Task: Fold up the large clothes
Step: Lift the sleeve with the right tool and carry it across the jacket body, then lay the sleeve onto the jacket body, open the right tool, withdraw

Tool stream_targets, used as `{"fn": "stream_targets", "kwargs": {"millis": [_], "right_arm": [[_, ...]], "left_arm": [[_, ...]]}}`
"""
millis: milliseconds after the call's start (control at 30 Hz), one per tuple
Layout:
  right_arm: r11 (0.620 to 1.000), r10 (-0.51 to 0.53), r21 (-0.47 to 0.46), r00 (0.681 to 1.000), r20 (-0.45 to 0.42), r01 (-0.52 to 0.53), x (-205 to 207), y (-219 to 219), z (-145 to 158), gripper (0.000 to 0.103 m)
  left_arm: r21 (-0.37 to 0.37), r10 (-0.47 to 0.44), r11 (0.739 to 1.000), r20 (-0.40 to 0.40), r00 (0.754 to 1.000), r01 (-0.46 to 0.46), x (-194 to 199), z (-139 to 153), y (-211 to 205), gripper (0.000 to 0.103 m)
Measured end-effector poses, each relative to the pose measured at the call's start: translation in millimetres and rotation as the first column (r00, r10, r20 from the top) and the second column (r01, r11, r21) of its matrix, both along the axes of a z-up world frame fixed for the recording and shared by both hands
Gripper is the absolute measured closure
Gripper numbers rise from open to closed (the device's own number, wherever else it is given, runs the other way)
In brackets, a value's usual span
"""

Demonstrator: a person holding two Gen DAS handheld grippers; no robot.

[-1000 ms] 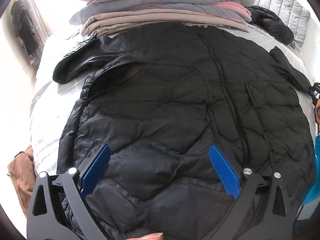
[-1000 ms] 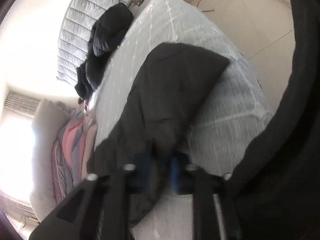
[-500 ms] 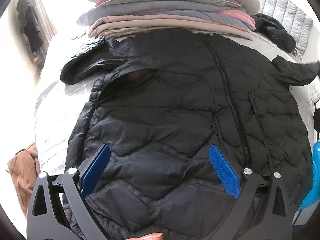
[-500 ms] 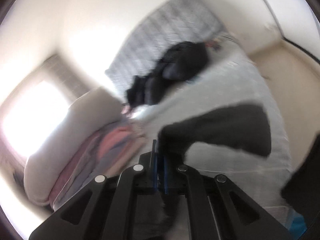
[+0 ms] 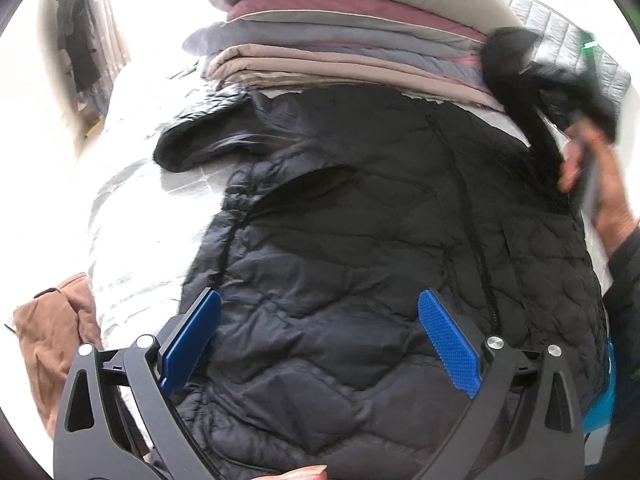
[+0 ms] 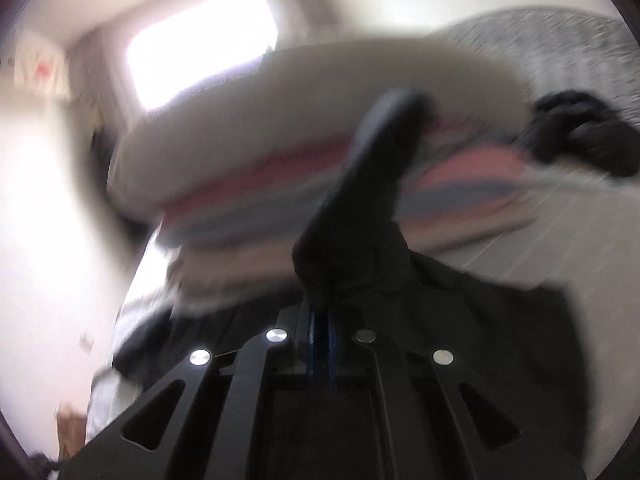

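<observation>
Spread wide apart, blue pads (image 5: 448, 344) of the left gripper (image 5: 320, 340) hanging above the lower body of the black quilted jacket (image 5: 360, 248), gripping nothing. Left wrist view: jacket laid flat on the pale striped bed (image 5: 128, 240), front up, zipper (image 5: 472, 232) running along the long axis from the hem near the camera away toward the collar by the stack of folded blankets (image 5: 340, 48). One sleeve (image 5: 200, 148) angled out to the left of frame on the bedding. At right of frame, a bare hand (image 5: 600, 184) on a dark handle with a black sleeve (image 5: 532, 92) lifted off the bed — blurred, so the exact grip not readable from here. Brown cloth (image 5: 52, 340) beside the bed at lower left; a quilted grey headboard (image 5: 560, 32) behind the stack. No legible writing or labels anywhere.

Right wrist view: heavily blurred. Right gripper (image 6: 320, 344) pressed together on a fold of the black sleeve (image 6: 372, 200), fabric rising from between the blue pads (image 6: 314, 340) and up across the frame. Seen only here — a bright window (image 6: 200, 44), and another dark garment (image 6: 580, 136) against the headboard. Jacket body (image 6: 480, 300) dark below.
</observation>
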State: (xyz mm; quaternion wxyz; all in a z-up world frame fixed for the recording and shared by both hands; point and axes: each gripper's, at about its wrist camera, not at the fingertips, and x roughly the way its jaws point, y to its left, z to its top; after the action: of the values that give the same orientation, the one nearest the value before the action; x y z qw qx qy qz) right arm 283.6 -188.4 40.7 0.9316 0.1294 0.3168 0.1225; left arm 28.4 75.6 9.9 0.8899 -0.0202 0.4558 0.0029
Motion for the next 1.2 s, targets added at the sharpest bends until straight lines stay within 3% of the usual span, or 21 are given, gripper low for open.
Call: {"fn": "stream_targets", "kwargs": {"millis": [67,133,167,267,333,400,467,633,733,833,933,1200], "right_arm": [[0.999,0.049,-0.013,0.991,-0.125,-0.051,18.8,25.6,-41.3,0.093],[0.996,0.087,-0.003,0.963,-0.256,-0.091,30.3,41.7,-79.9,0.091],[0.996,0.088,-0.003,0.960,-0.264,-0.092,21.6,45.1,-86.2,0.090],[0.996,0.092,0.031,0.970,-0.225,-0.087,-2.4,43.5,-77.5,0.089],[0.995,0.094,0.053,0.977,-0.189,-0.085,-19.4,43.6,-55.4,0.085],[0.995,0.091,0.054,0.984,-0.152,-0.084,-58.4,40.5,-31.2,0.073],[0.996,0.078,0.053,0.989,-0.123,-0.072,-98.2,39.1,-15.6,0.052],[0.997,0.006,0.081,0.999,-0.035,-0.003,-199.4,37.3,2.4,0.034],[0.994,-0.043,0.102,0.999,0.003,0.043,-249.4,39.0,-9.8,0.029],[0.997,-0.054,0.045,0.997,-0.047,0.056,-258.2,43.3,-26.9,0.026],[0.992,-0.068,0.098,0.996,-0.063,0.074,-257.1,35.9,-30.8,0.026],[0.984,-0.118,0.126,0.990,-0.078,0.127,-252.7,26.1,-41.9,0.026]], "left_arm": [[-0.004,0.014,1.000,0.001,1.000,-0.014,0.1,1.6,9.0,0.008],[0.000,0.025,1.000,0.005,1.000,-0.025,0.2,2.7,15.4,0.008],[0.001,0.029,1.000,0.005,1.000,-0.029,-0.3,3.3,18.2,0.008],[0.003,0.042,0.999,0.007,0.999,-0.042,-0.2,4.4,26.8,0.008],[0.003,0.048,0.999,0.008,0.999,-0.048,0.1,4.3,30.0,0.008],[0.016,0.055,0.998,0.011,0.998,-0.055,0.3,3.8,31.3,0.008],[0.028,0.059,0.998,0.014,0.998,-0.060,0.4,3.1,31.7,0.008],[0.064,0.064,0.996,0.029,0.998,-0.065,-1.2,3.1,30.2,0.008],[0.073,0.066,0.995,0.031,0.997,-0.068,-2.9,3.7,28.6,0.008],[0.087,0.066,0.994,0.039,0.997,-0.069,-4.4,4.9,25.1,0.008],[0.106,0.058,0.992,0.053,0.997,-0.063,-6.0,6.3,19.5,0.008],[0.121,0.043,0.991,0.061,0.997,-0.051,-6.4,7.2,12.0,0.008]]}}
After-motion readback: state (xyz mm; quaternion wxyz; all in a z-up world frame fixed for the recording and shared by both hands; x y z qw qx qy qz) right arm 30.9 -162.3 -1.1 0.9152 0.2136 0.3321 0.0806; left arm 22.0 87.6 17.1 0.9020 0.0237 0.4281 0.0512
